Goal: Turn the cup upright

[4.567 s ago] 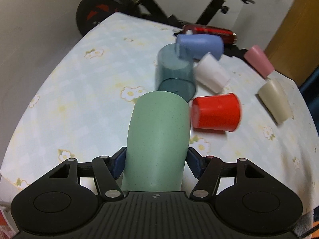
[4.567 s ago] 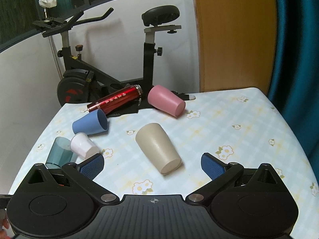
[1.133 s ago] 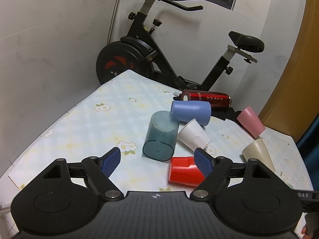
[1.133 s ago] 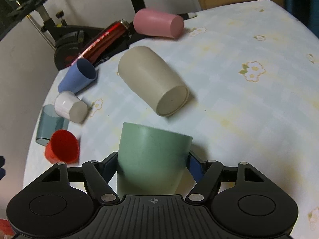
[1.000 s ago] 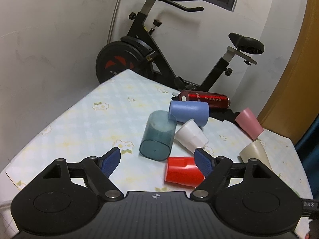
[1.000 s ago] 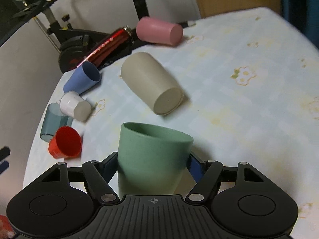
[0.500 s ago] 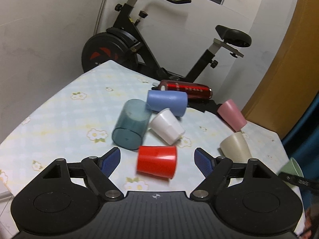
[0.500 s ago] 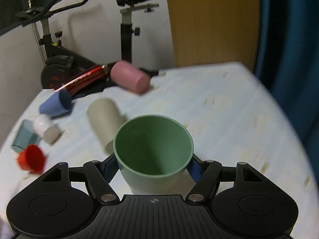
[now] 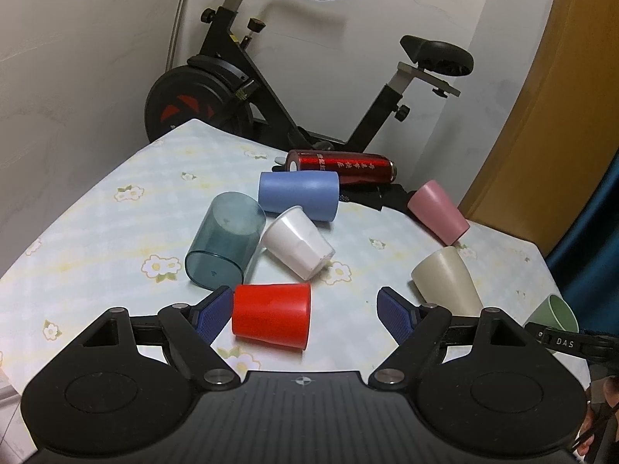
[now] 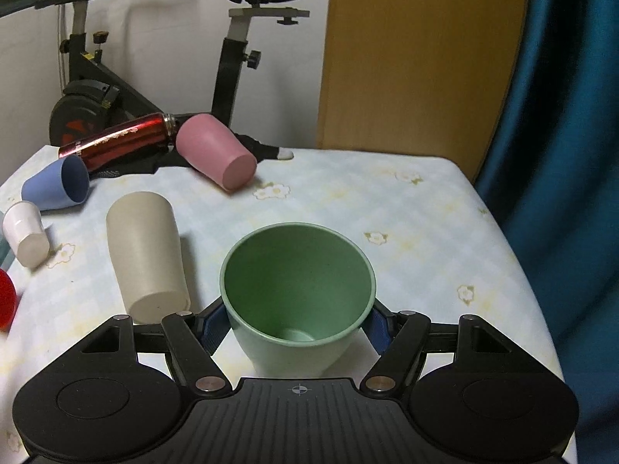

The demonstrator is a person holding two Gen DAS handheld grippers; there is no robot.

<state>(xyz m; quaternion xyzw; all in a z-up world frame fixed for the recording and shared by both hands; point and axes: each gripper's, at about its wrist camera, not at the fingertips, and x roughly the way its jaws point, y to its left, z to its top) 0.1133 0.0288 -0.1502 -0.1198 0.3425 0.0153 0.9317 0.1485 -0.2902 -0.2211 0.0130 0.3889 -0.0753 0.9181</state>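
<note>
My right gripper (image 10: 296, 319) is shut on a green cup (image 10: 298, 294), held mouth up over the floral tablecloth (image 10: 406, 232). The same green cup shows at the right edge of the left wrist view (image 9: 553, 315). My left gripper (image 9: 307, 309) is open and empty, low over the table. A red cup (image 9: 272, 315) lies on its side between its fingers, apart from them. Several other cups lie on their sides: teal clear (image 9: 226, 243), white (image 9: 298, 241), blue (image 9: 300, 195), pink (image 9: 437, 212), beige (image 9: 447, 282).
A red metal bottle (image 9: 340, 166) lies at the table's far edge on a black cloth (image 9: 371, 201). An exercise bike (image 9: 247, 89) stands behind the table. A wooden panel (image 10: 418, 58) and blue curtain (image 10: 561, 154) are to the right.
The green cup passed from my left gripper to my right, which turned it from its side to mouth up. My left gripper opened, pulled back and shifted right over the red cup.
</note>
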